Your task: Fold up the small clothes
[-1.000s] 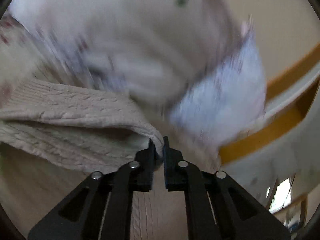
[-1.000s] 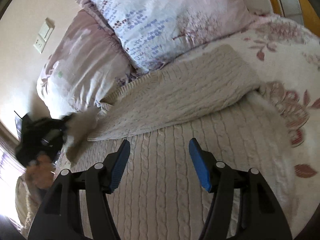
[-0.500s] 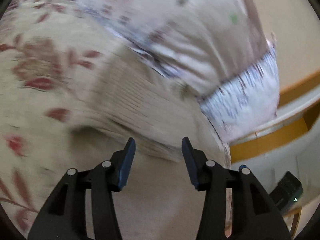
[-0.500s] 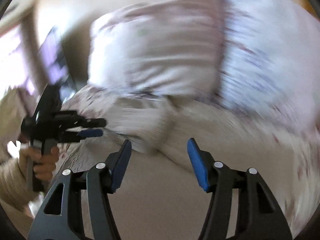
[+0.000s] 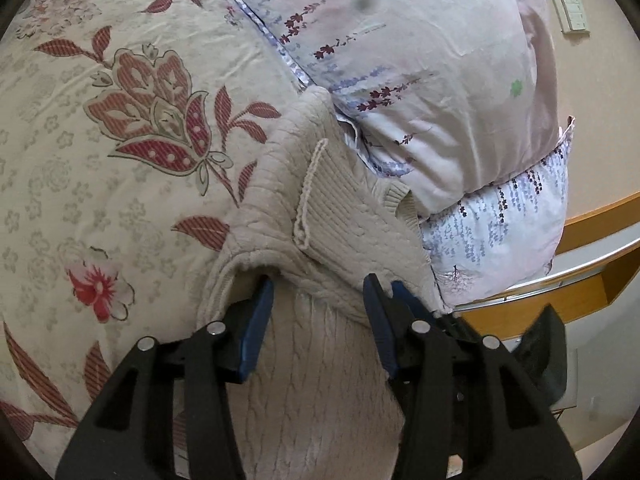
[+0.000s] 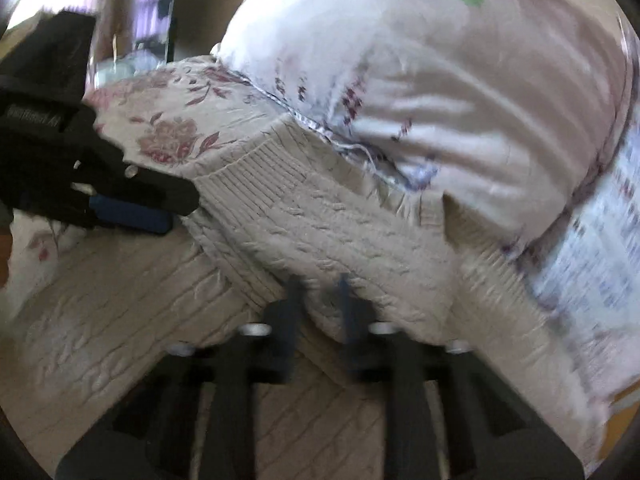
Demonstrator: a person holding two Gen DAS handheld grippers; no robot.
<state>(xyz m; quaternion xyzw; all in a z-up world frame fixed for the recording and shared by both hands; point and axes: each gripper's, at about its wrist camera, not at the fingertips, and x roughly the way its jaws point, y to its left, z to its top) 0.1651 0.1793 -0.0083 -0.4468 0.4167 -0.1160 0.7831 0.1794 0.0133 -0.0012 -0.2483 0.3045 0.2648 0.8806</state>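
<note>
A beige cable-knit sweater (image 5: 320,216) lies on a floral bedsheet (image 5: 100,120), one part folded across its body with a ribbed cuff toward the pillows. My left gripper (image 5: 318,304) is open, its blue-padded fingers straddling the folded edge just above the knit. In the right wrist view the sweater (image 6: 320,224) fills the middle. My right gripper (image 6: 320,300) is blurred, its fingers narrowed around a bunched fold of the knit. The left gripper also shows in the right wrist view (image 6: 132,208) at the left edge of the folded part.
Two floral pillows (image 5: 440,80) are stacked against the sweater's far edge. A wooden bed frame (image 5: 592,280) and a wall with switches (image 5: 568,4) lie to the right. The pillows also show in the right wrist view (image 6: 460,100).
My left gripper let go of the sweater and opened, now resting over the laid-down fold. My right gripper swung toward the pillows and narrowed from wide open onto the knit.
</note>
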